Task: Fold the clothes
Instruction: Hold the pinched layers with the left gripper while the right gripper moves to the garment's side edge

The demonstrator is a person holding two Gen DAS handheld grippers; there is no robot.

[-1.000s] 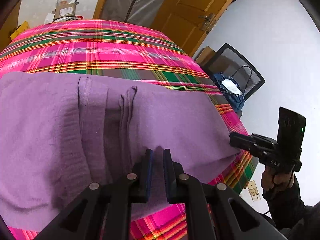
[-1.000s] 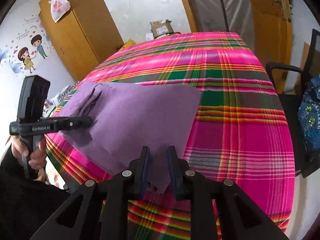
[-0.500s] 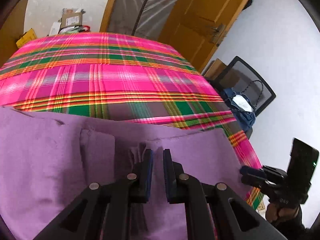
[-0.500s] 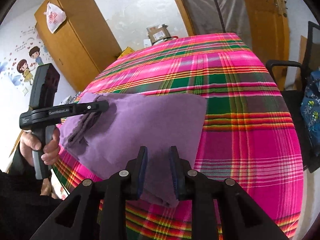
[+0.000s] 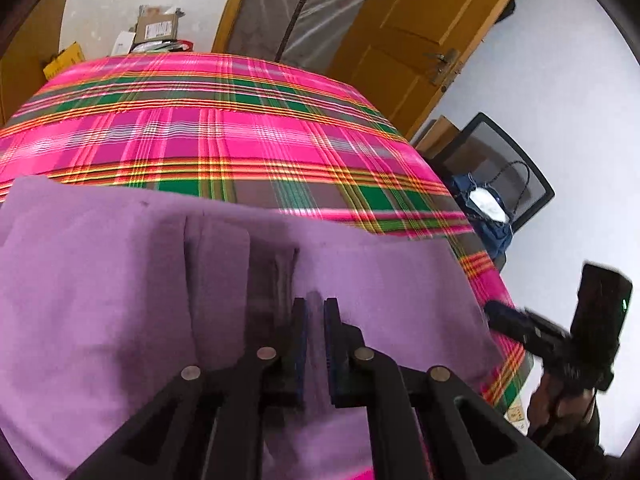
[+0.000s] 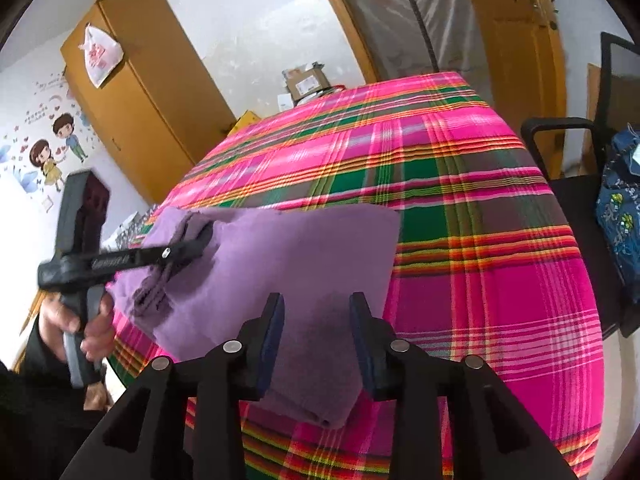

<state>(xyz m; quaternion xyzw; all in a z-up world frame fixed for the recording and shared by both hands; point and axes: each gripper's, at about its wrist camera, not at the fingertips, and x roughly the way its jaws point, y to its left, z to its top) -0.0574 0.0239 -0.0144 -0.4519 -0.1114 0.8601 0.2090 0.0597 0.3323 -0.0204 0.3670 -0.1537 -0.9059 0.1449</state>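
Two hand-held grippers are working over one purple garment [image 6: 288, 256], which is lying folded on the near part of my table [image 6: 480, 240], itself covered in a pink, green and orange plaid cloth.

Item one, far left of the right wrist view: my left hand [image 6: 86, 320] is gripping the handle of the left hand-held gripper [image 6: 204, 240]. Its jaws are closing, nearly together, and its tips are sitting in the bunched layers at the garment's left edge; in the left wrist view the left hand-held gripper [image 5: 315, 304] is resting down on purple fabric, with cloth showing in the narrow gap, though I cannot tell whether the pads are actually pinching it.

Item two, centre: the garment is lying flat across the table's near side, its thick folded corner hanging toward me.

Item three, centre-right: my right hand-held gripper [image 6: 316, 308] is opening, jaws standing apart over the garment's near folded edge, pads not pressing on it. In the left wrist view the right hand-held gripper [image 5: 504, 316] is sitting at the garment's right edge.

Item four, right: a black chair [image 6: 580, 184] is standing beside the table, a blue bag [image 6: 620, 208] resting on it.
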